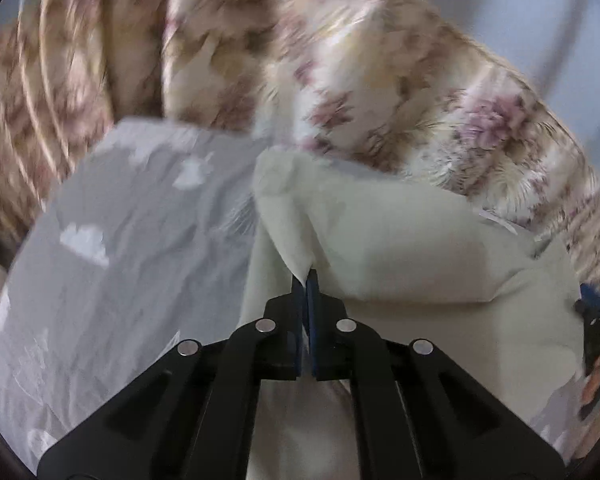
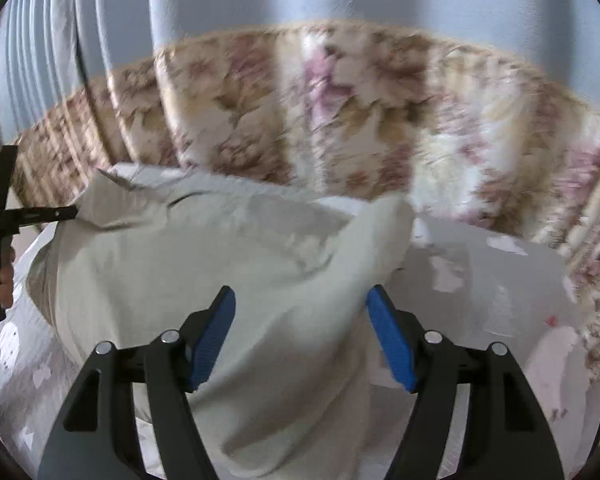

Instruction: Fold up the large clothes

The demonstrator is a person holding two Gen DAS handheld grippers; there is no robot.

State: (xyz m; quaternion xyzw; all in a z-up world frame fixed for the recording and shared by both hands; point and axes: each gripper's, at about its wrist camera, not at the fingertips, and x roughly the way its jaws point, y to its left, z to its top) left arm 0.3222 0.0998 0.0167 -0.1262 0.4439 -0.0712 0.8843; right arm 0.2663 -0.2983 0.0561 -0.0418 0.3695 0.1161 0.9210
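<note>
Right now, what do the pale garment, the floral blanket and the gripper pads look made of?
Pale garment: thin matte woven cloth, probably cotton; creases sharply. Floral blanket: plush fleece, apparently; fuzzy nap at its edge. Left gripper pads: blue ribbed rubber or plastic, can't tell which.

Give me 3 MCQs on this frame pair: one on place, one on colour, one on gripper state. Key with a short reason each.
1. Where does the floral blanket lie relative to the pale garment?
A. behind it, farther from the cameras
B. under the grippers, nearer than it
C. folded on top of it

2. What colour are the pads on the right gripper?
A. red
B. blue
C. white

3. How does the left gripper stand?
A. wide open, clear of cloth
B. shut on a fold of the garment
C. shut on the bedsheet

Key: 1 A, the blanket runs across beyond the garment in both views. 2 B, both pads show blue. 3 B, the jaws meet with pale cloth pinched between them; the right gripper's jaws stand apart around the garment.
</note>
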